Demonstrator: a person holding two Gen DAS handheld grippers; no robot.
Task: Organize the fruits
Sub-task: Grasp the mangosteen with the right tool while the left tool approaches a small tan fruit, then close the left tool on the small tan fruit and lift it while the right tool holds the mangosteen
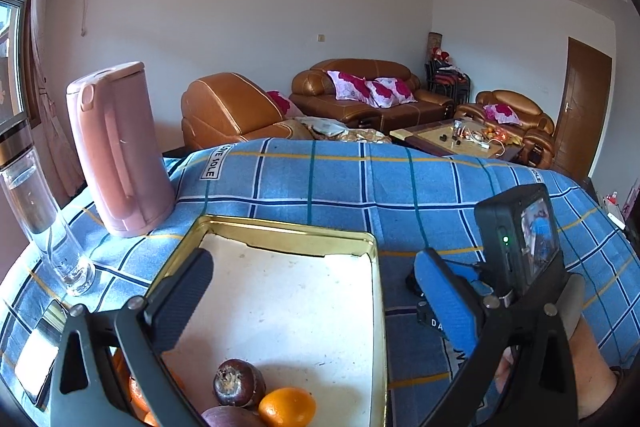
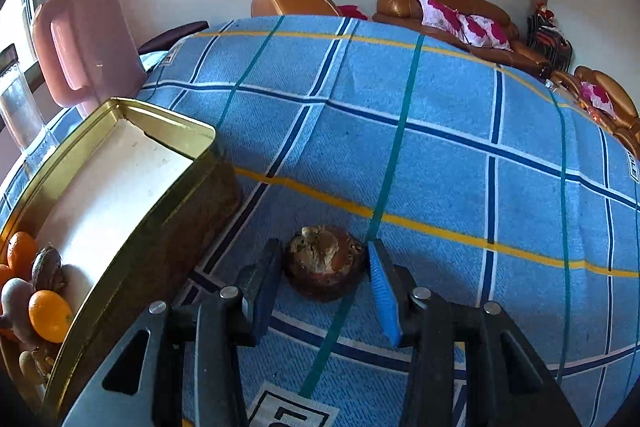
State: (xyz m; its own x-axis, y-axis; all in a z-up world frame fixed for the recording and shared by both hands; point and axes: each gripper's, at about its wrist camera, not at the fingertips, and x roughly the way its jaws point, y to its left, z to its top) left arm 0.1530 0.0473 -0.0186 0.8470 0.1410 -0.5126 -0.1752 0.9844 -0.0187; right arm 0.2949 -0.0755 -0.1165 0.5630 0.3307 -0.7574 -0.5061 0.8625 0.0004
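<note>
**A:** Start at the right gripper [image 2: 325, 287]. What's between the fingers?

**B:** A dark brown mangosteen [image 2: 325, 264] sitting on the blue checked cloth [image 2: 460, 155]. The black finger [image 2: 266, 287] is against its left side and the blue pad [image 2: 383, 291] is at its right edge, so it looks clenched on the mangosteen, which rests on the cloth.

**A:** And the left gripper [image 1: 316, 303]?

**B:** Released. Its fingers stand wide apart over the gold tin [image 1: 376, 267] with nothing between them.

**A:** Where's the tin relative to the mangosteen?

**B:** Just to the left of it in the right wrist view, near but not touching. The tin has a white lining, mostly bare at the far end.

**A:** Any fruit in it?

**B:** Yes, piled at the near end. From the left wrist I see another dark mangosteen [image 1: 239, 383] touching an orange [image 1: 287, 407], with more orange fruit half hidden behind the left finger. The right wrist view shows the same pile at the near corner of the tin.

**A:** Beyond the tin?

**B:** A pink kettle [image 1: 120, 151] stands upright behind the far left corner, and a clear glass bottle [image 1: 44, 223] stands left of that. A person's hand [image 1: 588, 367] holds the right gripper. Farther back are brown leather sofas [image 1: 360, 95] with floral cushions.
</note>
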